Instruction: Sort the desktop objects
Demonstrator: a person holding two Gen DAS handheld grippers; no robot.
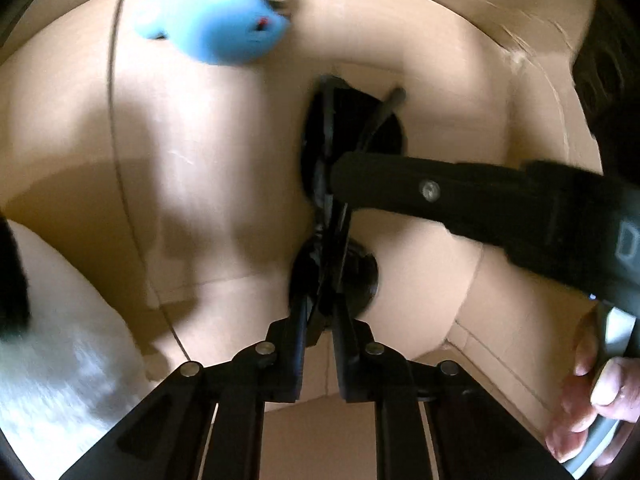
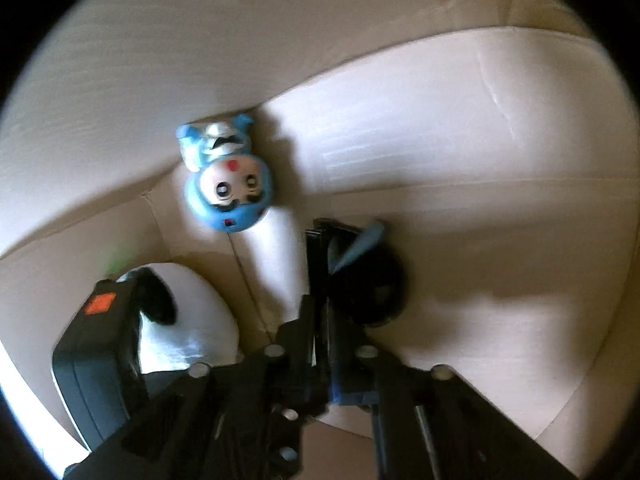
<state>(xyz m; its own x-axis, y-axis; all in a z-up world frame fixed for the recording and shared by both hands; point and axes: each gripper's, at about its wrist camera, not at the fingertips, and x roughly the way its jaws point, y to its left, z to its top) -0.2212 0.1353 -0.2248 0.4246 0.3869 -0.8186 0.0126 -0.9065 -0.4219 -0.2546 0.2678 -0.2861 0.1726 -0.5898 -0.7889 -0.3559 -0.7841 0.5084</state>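
Left wrist view: looks down into a cardboard box; left gripper with jaws drawn close on a black glasses-like object
Only here: right gripper seen from the side, reaching in from the right, tip at the same black object; how far its jaws part cannot be told; bare hand on its grey handle
Box contents: blue toy figure at the far end, blurred; white plush with a black patch at the near left; black object near the middle
Right wrist view: right gripper nearly closed, fingers pinching the black object, which carries a pale blue strip
Only here: toy's face, upside down, tucked into a corner; left tool's black body with an orange mark beside the plush
Surface: tan cardboard floor and walls, patchy light and deep shadows; room outside not visible
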